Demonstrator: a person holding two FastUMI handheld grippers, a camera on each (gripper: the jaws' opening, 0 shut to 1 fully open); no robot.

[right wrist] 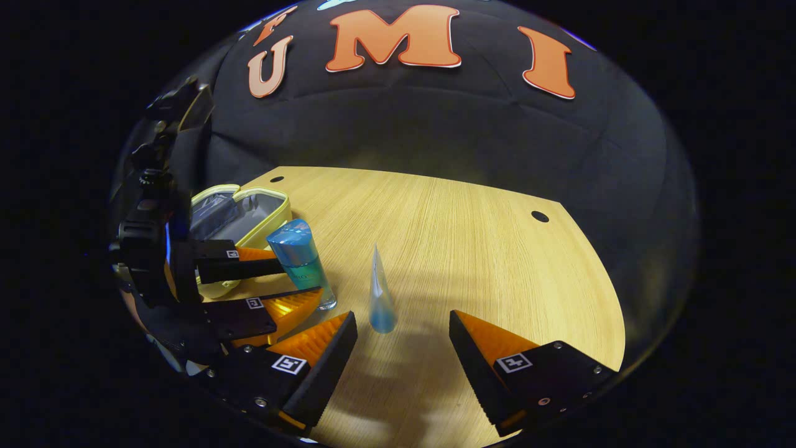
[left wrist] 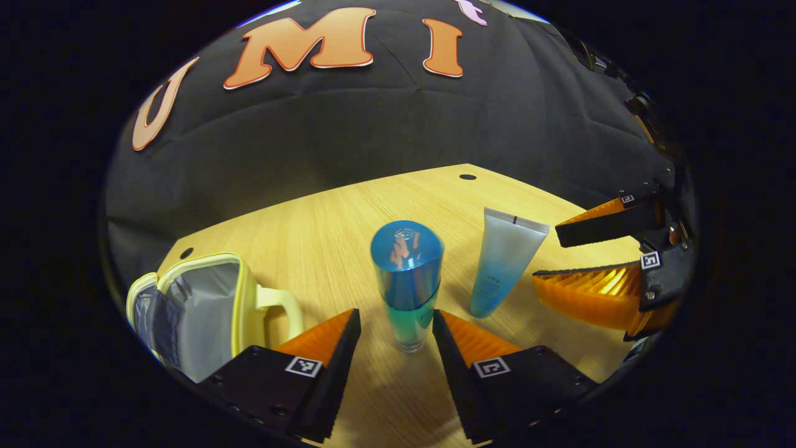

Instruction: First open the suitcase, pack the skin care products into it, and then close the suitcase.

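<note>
A bottle (left wrist: 407,280) with a shiny blue cap and a teal body stands upright on the wooden table (left wrist: 323,224). My left gripper (left wrist: 397,317) is open, one finger on each side of the bottle's lower body, with small gaps. A pale tube (left wrist: 504,264) fading to blue stands upright on its cap just right of the bottle. My right gripper (right wrist: 401,316) is open, and the tube (right wrist: 379,292) stands a little ahead of its fingertips. The small yellow-rimmed suitcase (left wrist: 199,305) lies open at the left, showing a grey lining.
In the right gripper view the left gripper (right wrist: 300,280) straddles the bottle (right wrist: 301,261) in front of the open suitcase (right wrist: 249,218). In the left gripper view the right gripper (left wrist: 548,254) hangs right of the tube. The table (right wrist: 466,249) has small dark holes near its edges.
</note>
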